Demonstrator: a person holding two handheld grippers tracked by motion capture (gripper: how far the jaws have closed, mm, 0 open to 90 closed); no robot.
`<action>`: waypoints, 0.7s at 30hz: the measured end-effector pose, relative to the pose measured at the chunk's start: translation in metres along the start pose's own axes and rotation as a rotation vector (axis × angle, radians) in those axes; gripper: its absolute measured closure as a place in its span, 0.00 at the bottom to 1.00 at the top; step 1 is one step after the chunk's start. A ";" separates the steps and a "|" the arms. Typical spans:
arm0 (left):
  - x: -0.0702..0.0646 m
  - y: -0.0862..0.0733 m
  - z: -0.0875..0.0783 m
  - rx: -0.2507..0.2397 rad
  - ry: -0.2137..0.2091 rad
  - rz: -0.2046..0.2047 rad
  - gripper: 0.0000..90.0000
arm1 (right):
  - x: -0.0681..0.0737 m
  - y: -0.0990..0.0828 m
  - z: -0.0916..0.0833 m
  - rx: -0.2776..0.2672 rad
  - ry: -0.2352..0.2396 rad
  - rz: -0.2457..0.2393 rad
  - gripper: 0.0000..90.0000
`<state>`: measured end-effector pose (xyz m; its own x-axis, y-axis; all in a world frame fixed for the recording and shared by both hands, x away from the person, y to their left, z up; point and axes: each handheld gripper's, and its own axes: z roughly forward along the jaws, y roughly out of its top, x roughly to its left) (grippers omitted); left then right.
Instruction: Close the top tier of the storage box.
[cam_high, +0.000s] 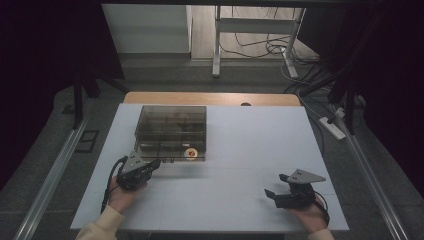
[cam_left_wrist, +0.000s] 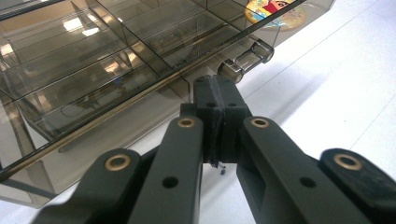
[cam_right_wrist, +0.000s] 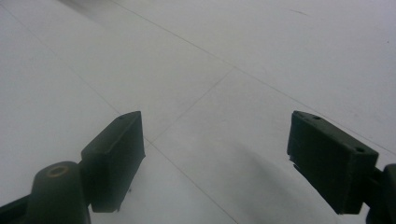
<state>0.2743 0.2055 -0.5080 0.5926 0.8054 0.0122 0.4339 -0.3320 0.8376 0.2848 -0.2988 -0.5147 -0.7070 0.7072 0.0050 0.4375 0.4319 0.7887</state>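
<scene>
Resting at the lower left of the high view, the left gripper is held in a person's hand with its jaws pressed together and nothing between them. Its tip points toward the near edge of a smoky, see-through compartment box, which sits on the white tabletop at centre left of that frame. In the left gripper view the closed jaws rise from the bottom middle of the picture, with the gripper tip just beside the front wall of the box, close under its rim; whether it touches the wall I cannot tell. A small clear latch juts from the front of the box in the upper right of that frame, just past the jaws. Thin dividers split the inside of the box into several cells. A round, colourful sticker-like disc shows at the top right edge of that view; in the high view the same disc sits at the near right corner of the box, though whether it lies inside or on the wall cannot be told.

At the lower right of the high view, the right gripper lies low over the tabletop in the other hand, well apart from the box. Its jaws stand wide open and empty. In the right gripper view the two black pads rise at the bottom left and bottom right of the frame, with bare white tabletop between them.
</scene>
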 end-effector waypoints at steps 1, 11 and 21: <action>0.000 0.000 0.000 -0.001 0.002 -0.001 0.99 | 0.000 0.000 0.000 0.001 0.001 0.000 0.21; 0.002 0.001 0.003 -0.010 0.006 -0.003 0.98 | 0.000 0.000 0.000 0.003 0.000 0.000 0.21; 0.004 0.003 0.005 -0.012 0.013 -0.002 0.98 | -0.001 -0.001 0.001 0.004 -0.004 0.001 0.21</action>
<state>0.2813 0.2051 -0.5079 0.5833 0.8121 0.0174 0.4270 -0.3248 0.8439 0.2856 -0.2994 -0.5157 -0.7046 0.7096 0.0034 0.4405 0.4337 0.7861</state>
